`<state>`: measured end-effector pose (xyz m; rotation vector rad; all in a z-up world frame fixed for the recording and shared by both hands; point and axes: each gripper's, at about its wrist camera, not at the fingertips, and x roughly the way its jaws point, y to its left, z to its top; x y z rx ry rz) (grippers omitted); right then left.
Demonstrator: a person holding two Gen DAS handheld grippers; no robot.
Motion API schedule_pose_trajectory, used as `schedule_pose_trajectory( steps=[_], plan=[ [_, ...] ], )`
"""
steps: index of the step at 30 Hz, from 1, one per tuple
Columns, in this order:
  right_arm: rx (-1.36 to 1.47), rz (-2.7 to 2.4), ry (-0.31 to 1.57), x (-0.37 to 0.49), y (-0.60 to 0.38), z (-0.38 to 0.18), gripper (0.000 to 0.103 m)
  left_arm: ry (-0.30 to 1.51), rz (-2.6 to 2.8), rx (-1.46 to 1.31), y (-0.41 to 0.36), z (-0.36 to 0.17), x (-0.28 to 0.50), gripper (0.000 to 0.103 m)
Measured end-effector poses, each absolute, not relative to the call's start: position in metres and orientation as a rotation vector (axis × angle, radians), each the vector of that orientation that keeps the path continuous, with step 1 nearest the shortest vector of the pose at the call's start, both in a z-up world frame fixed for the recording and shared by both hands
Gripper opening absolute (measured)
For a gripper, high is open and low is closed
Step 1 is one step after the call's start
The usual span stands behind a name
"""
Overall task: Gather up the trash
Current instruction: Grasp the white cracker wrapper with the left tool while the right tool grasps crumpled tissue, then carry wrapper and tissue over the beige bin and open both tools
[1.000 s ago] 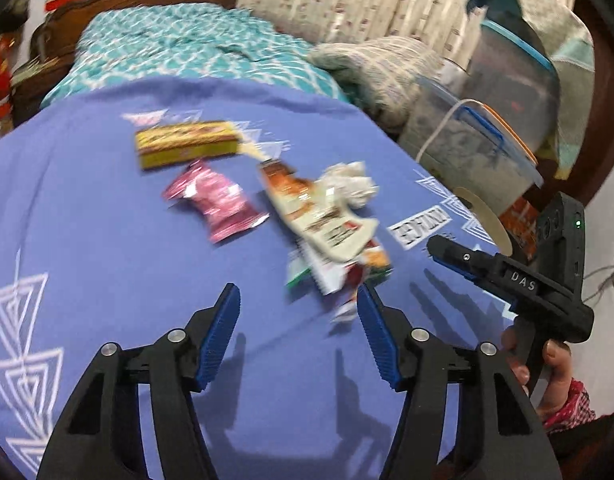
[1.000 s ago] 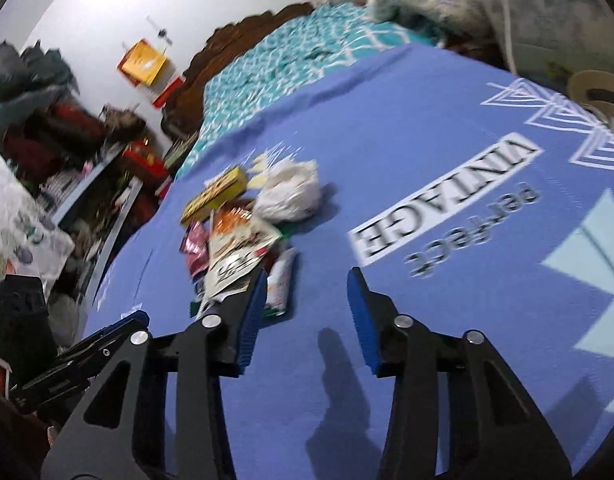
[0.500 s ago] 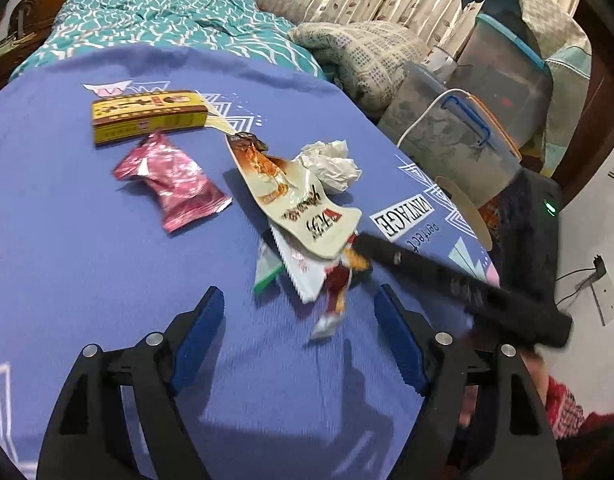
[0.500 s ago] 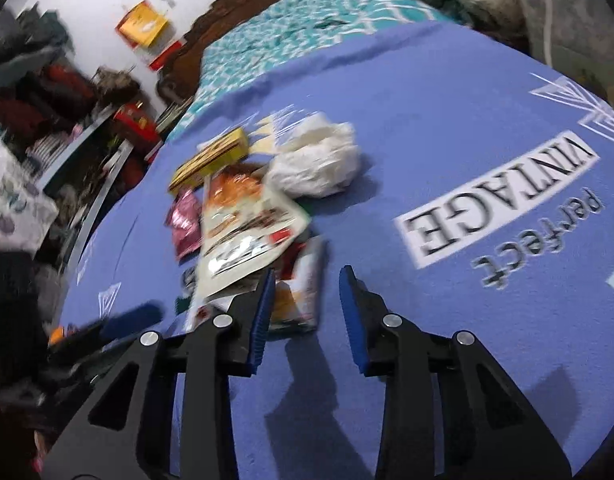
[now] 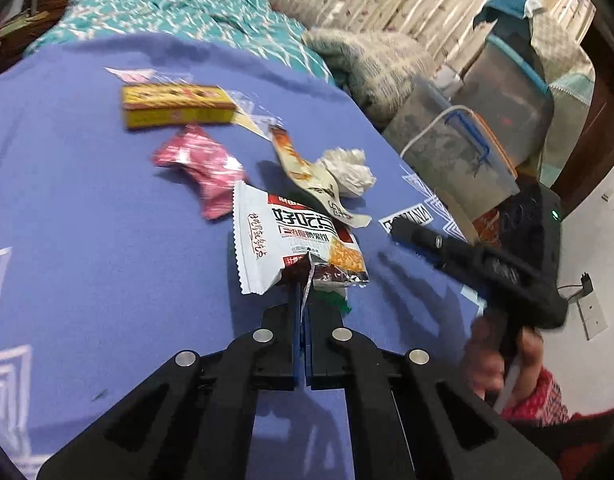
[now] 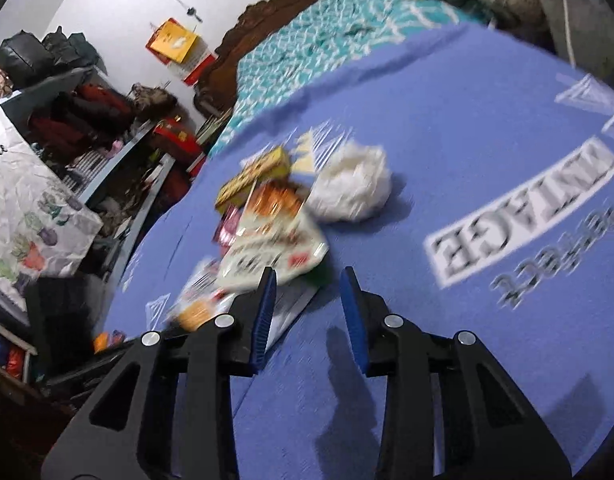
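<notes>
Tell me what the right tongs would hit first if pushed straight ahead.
Probably bare blue cloth: the right tongs stand open over it. The white wrapper sits just left, the crumpled tissue further on; depth is unclear.

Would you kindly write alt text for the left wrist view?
The left gripper is shut on the torn edge of a white snack wrapper on a blue blanket. Behind lie a pink wrapper, a yellow box and crumpled tissue.

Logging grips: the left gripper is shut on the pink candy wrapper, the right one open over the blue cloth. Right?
Not the pink wrapper: the left wrist view shows the left gripper shut on the white snack wrapper. The right gripper is open over the blue cloth.
</notes>
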<state>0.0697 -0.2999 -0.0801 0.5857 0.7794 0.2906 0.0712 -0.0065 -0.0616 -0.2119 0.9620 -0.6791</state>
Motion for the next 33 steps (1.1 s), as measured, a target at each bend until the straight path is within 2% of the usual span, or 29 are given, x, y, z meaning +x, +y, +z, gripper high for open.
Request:
schedule_pose_trajectory(
  steps=[2,4,5,6,9,11,12,15,22,33],
  plan=[
    [0.575,0.262,0.776,0.085,-0.305,-0.077,0.037,0.951,-0.661,-0.229,0.009,-0.058,0.063,0.001],
    [0.55,0.224,0.766,0.1,-0.309,-0.075,0.042,0.944,-0.647,-0.255,0.024,-0.055,0.057,0.001],
    [0.541,0.199,0.76,0.109,-0.312,-0.074,0.057,0.945,-0.642,-0.272,0.031,-0.054,0.056,0.001],
    [0.54,0.18,0.755,0.117,-0.314,-0.075,0.063,0.947,-0.637,-0.294,0.037,-0.054,0.055,0.001],
    [0.523,0.177,0.785,0.141,-0.311,-0.082,0.063,0.937,-0.624,-0.354,0.052,-0.05,0.053,0.001],
    [0.487,0.174,0.826,0.15,-0.298,-0.092,0.059,0.926,-0.615,-0.353,0.055,-0.045,0.052,0.001],
    [0.471,0.193,0.856,0.152,-0.289,-0.099,0.047,0.92,-0.616,-0.351,0.055,-0.043,0.051,0.001],
    [0.411,0.171,0.827,0.144,-0.282,-0.095,0.038,0.907,-0.628,-0.336,0.051,-0.035,0.048,0.001],
    [0.478,0.08,0.701,0.095,-0.33,-0.069,0.036,0.885,-0.71,-0.291,0.02,-0.015,0.055,0.001],
    [0.616,-0.077,0.639,0.012,-0.439,-0.076,0.036,0.928,-0.941,-0.096,-0.129,-0.003,0.078,0.001]
  ],
)
